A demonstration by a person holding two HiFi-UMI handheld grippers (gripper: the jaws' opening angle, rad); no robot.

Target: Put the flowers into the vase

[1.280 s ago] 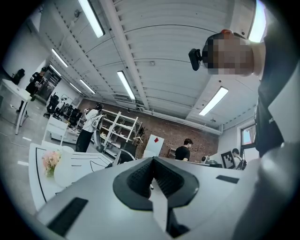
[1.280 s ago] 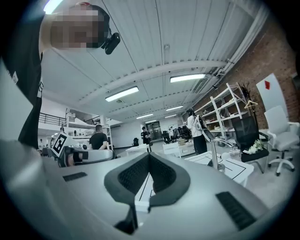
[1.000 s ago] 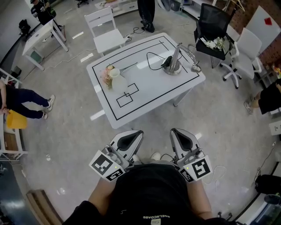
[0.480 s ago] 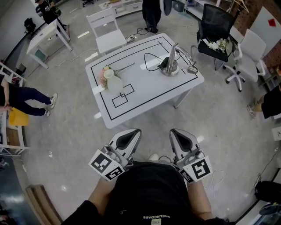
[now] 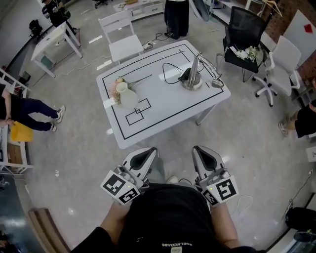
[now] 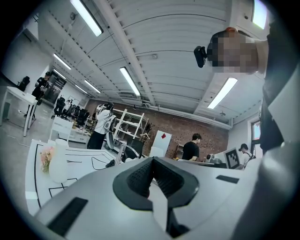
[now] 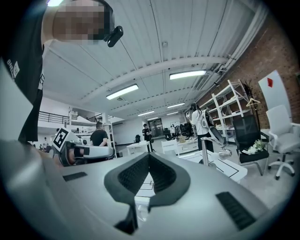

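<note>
A white vase stands on the white table near its left end, far from both grippers. Pink flowers lie next to it, their stem reaching right. The left gripper view shows the vase and flowers small at the left. My left gripper and right gripper are held close to my body, short of the table's near edge. Both are shut with nothing between their jaws, as the left gripper and right gripper show in their own views.
A metal lamp stand with a black cable stands on the table's right half. A white chair is behind the table, a black office chair and white chairs at the right. A person sits at left; another stands beyond the table.
The table has drifted slightly left in the head view as I come toward it. Both grippers stay shut and empty in front of my body.
</note>
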